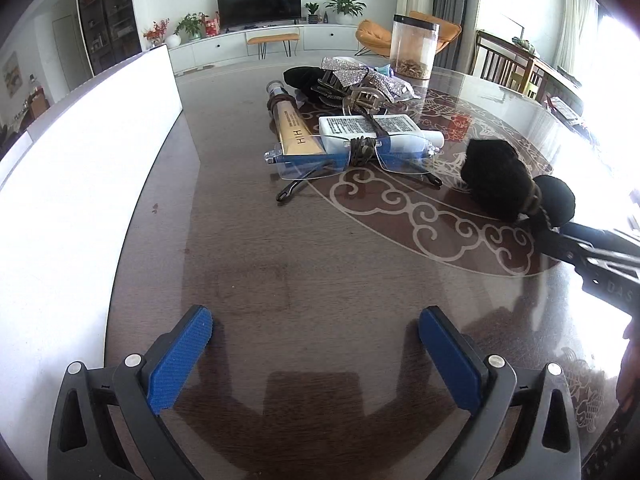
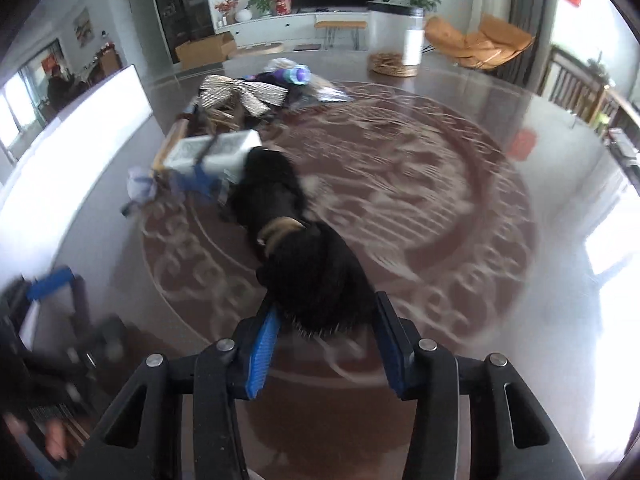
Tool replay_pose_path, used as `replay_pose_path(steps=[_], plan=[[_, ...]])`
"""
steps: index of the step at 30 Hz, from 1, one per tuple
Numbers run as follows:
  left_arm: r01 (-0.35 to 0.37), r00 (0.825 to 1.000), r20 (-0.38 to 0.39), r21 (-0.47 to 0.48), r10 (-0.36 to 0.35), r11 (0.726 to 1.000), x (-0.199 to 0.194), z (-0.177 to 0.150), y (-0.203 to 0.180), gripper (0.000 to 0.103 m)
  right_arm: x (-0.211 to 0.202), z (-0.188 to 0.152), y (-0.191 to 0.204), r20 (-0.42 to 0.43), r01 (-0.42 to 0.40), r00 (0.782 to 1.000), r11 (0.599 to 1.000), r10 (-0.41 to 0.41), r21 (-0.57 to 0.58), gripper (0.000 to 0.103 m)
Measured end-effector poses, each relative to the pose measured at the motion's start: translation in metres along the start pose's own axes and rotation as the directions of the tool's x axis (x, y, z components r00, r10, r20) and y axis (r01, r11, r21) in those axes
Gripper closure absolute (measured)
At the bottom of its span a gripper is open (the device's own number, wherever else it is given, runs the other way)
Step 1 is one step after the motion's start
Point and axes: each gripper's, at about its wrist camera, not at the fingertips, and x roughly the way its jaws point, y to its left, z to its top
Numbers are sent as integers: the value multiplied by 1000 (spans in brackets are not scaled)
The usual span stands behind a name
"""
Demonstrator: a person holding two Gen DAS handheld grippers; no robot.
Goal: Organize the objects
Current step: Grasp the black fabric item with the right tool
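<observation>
Two claws are what we see over a dark glossy desk (image 1: 320, 280) with pale cloud scrolls, a living room with a television (image 1: 259, 4) and orange chairs beyond. A white board (image 1: 100, 152) stands along the desk's left edge. Our left claw (image 1: 316, 354) hangs wide with nothing between its blue pads, tilted down at the bare wood. Our right claw (image 2: 326, 350) is clamped on one end of the black fluffy bow (image 2: 304, 256), beside the pile with the glasses (image 1: 348, 156).
</observation>
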Motion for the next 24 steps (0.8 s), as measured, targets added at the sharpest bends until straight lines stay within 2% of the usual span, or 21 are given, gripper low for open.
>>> replay_pose_path(steps=[1,2,3,5,11,21,23,24], plan=[[0,1000,0,0,0,1000,0,0,0,0,-4,-5,-5,11,12,1000,1000,-12,15,55],[0,1000,0,0,0,1000,0,0,0,0,-4,-9,-10,18,16,1000,999,-17,31,46],[0,1000,0,0,0,1000,0,0,0,0,-5,-13,-14,26,18,999,999,-19,50,26],[0,1000,0,0,0,1000,0,0,0,0,-4,-17,-20,39,12,999,997,-15,81,6],[-4,1000,-1,-1,4,1000,1,1,0,0,-11,-27,-29,94,2,995,993,-13,116,6],[-12,1000,-9,-9,12,1000,3,3,0,0,0,-24,-23,55,22,998,995,-28,99,1],[-3,999,-44,1,3,1000,5,9,0,0,1,-24,-22,53,26,998,995,-31,96,0],[11,996,-88,17,-9,1000,8,15,1,0,1,-24,-22,53,26,998,995,-31,96,0]])
